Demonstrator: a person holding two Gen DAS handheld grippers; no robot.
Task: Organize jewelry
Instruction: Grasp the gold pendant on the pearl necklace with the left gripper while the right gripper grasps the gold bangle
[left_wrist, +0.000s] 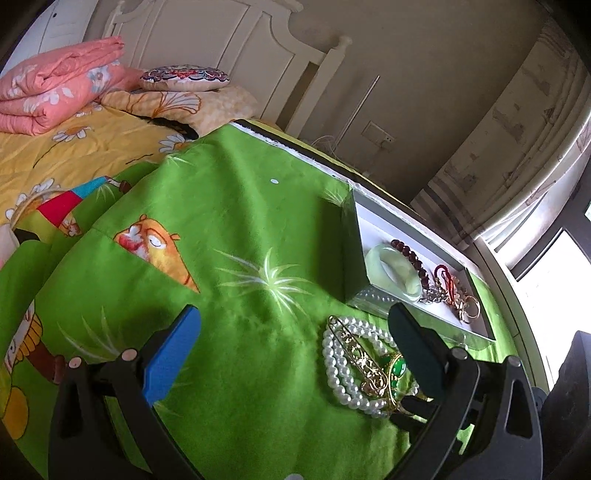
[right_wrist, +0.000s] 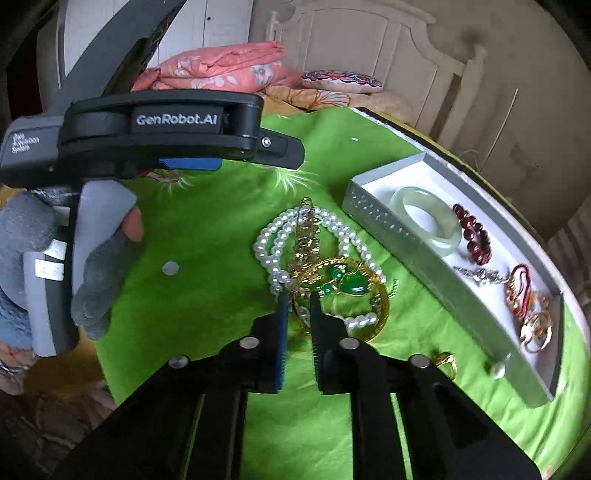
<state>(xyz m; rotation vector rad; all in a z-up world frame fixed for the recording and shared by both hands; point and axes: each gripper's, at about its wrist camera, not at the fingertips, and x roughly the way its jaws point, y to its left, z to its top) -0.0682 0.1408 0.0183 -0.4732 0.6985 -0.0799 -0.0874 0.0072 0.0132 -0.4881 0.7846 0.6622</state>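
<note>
A heap of jewelry lies on the green cloth (right_wrist: 207, 236): a pearl necklace (right_wrist: 273, 243), a gold hairpin (right_wrist: 306, 236) and a gold hoop necklace with a green pendant (right_wrist: 352, 282). My right gripper (right_wrist: 299, 304) is shut at the near edge of this heap, its tips pinching the gold hoop beside a pearl strand. My left gripper (left_wrist: 295, 350) is open just above the cloth. The same heap (left_wrist: 354, 354) lies against its dark right finger (left_wrist: 417, 350). Nothing is between its pads.
A grey tray (right_wrist: 388, 225) to the right holds a jade bangle (right_wrist: 428, 218), red beads (right_wrist: 474, 232), a silver brooch (right_wrist: 480, 275) and gold rings with red cord (right_wrist: 532, 310). A gold ring (right_wrist: 445, 360) and a loose pearl (right_wrist: 498, 369) lie near it. Bedding is behind.
</note>
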